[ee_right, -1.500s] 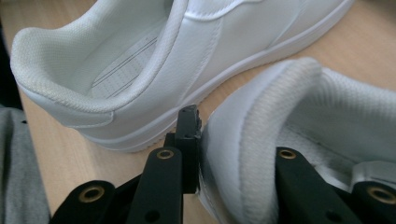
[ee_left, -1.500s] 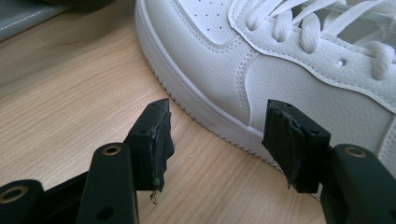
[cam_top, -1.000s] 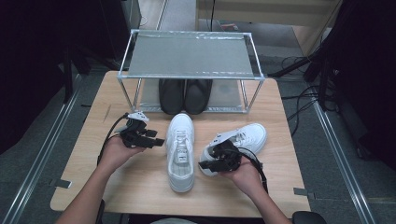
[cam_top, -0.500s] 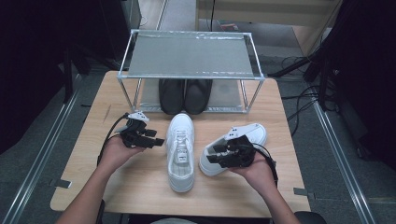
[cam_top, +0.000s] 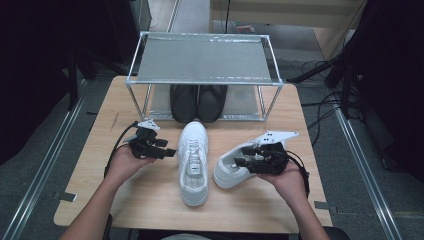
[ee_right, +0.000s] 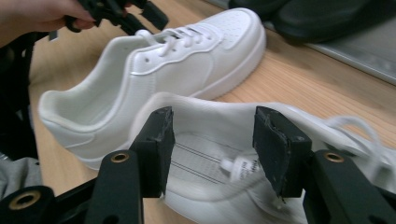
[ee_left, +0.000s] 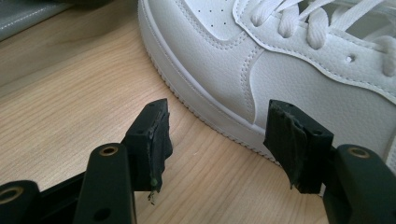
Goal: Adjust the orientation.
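Note:
Two white sneakers lie on the wooden table (cam_top: 125, 200). The middle sneaker (cam_top: 193, 160) points toward the rack, and its side (ee_left: 261, 70) fills the far half of the left gripper view. My left gripper (cam_top: 169, 151) (ee_left: 218, 135) is open just left of that sneaker, its jaws level with the sole and apart from it. The right sneaker (cam_top: 227, 172) (ee_right: 219, 168) lies angled. My right gripper (cam_top: 240, 161) (ee_right: 212, 140) hovers open over its heel opening with nothing between the jaws. The middle sneaker (ee_right: 154, 70) and the left gripper (ee_right: 121, 11) show beyond.
A metal rack (cam_top: 202, 60) with a grey mesh top stands at the back of the table. A pair of black shoes (cam_top: 198, 102) (ee_right: 317, 18) sits on its lower shelf. Cables trail from both grippers. Dark floor surrounds the table.
My right gripper has shifted a little right and away from me, coming over the right sneaker's heel. The left gripper and the middle sneaker have stayed put.

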A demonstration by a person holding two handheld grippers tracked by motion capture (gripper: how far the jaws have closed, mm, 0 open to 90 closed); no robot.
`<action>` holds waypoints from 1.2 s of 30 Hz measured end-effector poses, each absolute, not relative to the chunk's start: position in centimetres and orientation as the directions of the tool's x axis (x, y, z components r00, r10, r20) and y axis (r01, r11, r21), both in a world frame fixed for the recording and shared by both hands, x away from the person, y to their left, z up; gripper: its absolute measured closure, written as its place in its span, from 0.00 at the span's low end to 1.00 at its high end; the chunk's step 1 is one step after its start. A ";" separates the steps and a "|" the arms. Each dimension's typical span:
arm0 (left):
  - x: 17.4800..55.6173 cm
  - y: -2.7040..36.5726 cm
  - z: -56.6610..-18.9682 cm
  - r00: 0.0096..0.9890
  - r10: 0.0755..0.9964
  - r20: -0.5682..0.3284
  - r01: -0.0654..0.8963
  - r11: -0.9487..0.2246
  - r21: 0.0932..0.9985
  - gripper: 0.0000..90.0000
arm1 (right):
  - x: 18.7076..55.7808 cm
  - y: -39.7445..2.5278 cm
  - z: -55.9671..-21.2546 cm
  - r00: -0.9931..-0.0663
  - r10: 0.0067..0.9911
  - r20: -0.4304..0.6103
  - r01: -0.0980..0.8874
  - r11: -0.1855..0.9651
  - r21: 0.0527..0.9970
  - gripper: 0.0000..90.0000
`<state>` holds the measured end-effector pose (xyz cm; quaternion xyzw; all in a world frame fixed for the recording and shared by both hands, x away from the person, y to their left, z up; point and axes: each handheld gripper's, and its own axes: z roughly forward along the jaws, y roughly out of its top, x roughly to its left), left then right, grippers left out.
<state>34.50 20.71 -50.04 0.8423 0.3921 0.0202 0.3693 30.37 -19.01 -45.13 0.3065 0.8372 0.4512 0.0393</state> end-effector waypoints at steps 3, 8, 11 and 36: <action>34.5 20.7 -50.0 0.693 0.675 -0.252 0.643 -0.421 0.640 0.45 | 30.6 -19.8 -45.3 -0.791 0.576 0.208 0.486 0.383 0.785 0.54; 34.5 20.5 -50.0 0.696 0.674 -0.250 0.635 -0.415 0.652 0.45 | 30.7 -21.2 -45.6 -0.764 0.612 0.202 0.498 0.362 0.788 0.54; 34.6 20.5 -50.0 0.698 0.671 -0.250 0.630 -0.410 0.659 0.45 | 30.8 -22.2 -45.7 -0.743 0.635 0.210 0.511 0.337 0.791 0.54; 35.8 19.3 -49.7 0.722 0.649 -0.240 0.605 -0.424 0.674 0.45 | 30.8 -27.6 -47.5 -0.559 0.799 0.220 0.602 0.209 0.770 0.95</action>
